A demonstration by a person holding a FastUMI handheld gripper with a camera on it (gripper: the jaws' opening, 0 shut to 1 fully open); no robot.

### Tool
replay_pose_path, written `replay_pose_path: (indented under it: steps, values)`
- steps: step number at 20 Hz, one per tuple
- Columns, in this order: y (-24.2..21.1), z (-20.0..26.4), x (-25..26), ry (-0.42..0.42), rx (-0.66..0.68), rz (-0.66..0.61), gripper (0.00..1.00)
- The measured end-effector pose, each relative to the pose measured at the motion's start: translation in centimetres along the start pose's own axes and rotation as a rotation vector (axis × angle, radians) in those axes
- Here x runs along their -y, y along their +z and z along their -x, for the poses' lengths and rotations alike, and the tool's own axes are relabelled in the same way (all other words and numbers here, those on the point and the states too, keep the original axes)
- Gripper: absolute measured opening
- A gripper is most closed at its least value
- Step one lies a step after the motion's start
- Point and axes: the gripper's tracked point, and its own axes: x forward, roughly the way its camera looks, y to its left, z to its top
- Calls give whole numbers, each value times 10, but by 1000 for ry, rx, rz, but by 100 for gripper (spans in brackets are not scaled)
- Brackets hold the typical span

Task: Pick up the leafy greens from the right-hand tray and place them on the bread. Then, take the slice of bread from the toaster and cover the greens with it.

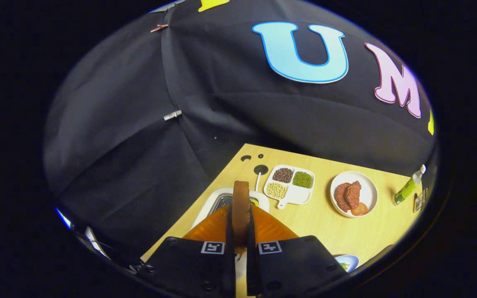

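— Bread slice [241,203]: where is it?
— Upright, edge-on, clamped between the tongs [240,244], raised above the white toaster [218,203].
— Beyond them on the wooden surface [325,227]?
— A divided dish of beans [290,184], a plate of meat [353,193], a green bottle [408,186].

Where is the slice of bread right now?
In the gripper view the bread slice stands on edge, clamped between the tool's two fingers, held above the toaster, left of the divided dish.
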Motion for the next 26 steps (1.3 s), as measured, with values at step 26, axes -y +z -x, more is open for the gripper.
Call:
replay_pose_path:
  steps: [26]
  values:
    - [-157,149,207,-219,16,-339,15]
